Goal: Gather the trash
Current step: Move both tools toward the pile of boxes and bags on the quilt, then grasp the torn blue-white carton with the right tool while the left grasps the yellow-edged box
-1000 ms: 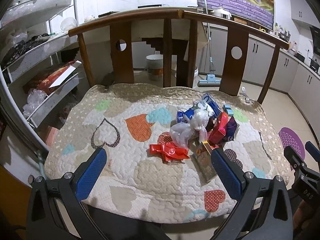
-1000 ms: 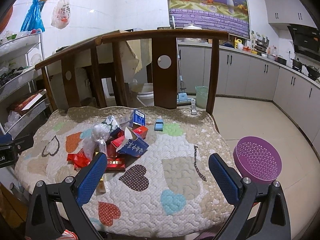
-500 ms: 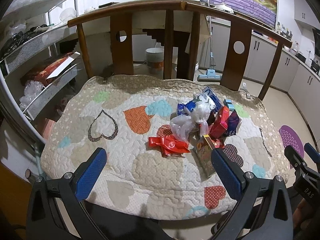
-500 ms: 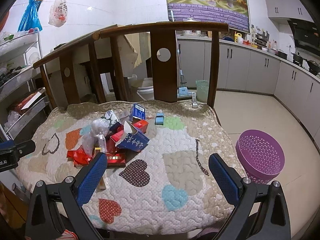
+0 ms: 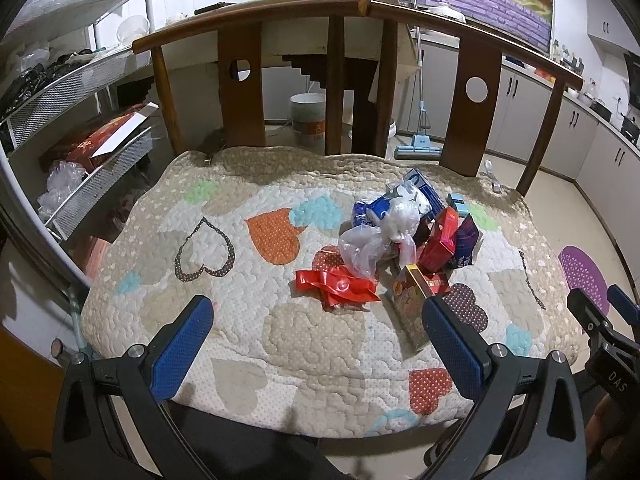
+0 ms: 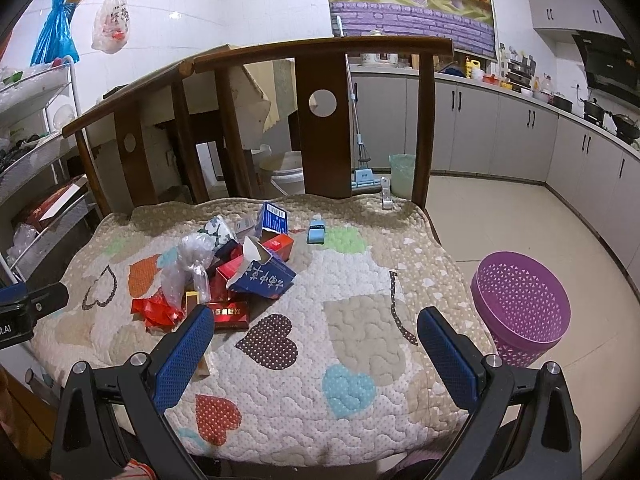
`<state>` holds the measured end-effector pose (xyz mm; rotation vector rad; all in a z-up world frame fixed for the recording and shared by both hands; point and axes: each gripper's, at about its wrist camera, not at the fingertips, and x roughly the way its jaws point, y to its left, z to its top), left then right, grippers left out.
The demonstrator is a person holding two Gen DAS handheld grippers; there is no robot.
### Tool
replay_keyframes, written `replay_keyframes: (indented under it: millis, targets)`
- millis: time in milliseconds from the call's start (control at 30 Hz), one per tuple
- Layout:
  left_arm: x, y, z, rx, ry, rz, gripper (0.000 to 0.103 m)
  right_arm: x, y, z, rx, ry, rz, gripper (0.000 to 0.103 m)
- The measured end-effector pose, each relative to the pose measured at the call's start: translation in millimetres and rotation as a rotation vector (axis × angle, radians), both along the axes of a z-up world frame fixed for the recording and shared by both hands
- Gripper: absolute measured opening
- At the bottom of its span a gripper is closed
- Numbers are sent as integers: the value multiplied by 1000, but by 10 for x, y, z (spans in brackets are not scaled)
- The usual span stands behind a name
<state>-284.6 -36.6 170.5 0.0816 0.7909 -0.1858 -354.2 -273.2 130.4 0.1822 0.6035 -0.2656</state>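
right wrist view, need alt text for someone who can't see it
Open blue-padded tongs hover empty over a heart-patterned quilted cushion on a wooden bench. A pile of trash, boxes, a clear bag and a red wrapper, lies left of centre; a purple basket stands on the floor to the right.

Left gripper [image 5: 316, 338]: jaws spread wide, nothing held. Right gripper [image 6: 310, 346]: likewise wide, empty, level beside left.

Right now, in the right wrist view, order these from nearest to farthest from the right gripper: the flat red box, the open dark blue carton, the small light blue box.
1. Flat red box, by the left finger.
2. Open dark blue carton, mid-pile.
3. Small light blue box, alone toward the backrest.
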Motion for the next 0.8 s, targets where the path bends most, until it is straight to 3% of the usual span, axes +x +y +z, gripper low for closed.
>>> replay_keyframes:
  millis: [467,700,800]
  targets:
    - [51,16,-170,16,46,-12,103,29,-37,-137,26,34,-6,103]
    - [361,115,-438,41,88,0,103,157,-140,-354,48,86,9,103]
    - [515,104,-574,26,137,-16,103,294,-270,-450,105,123,14,103]
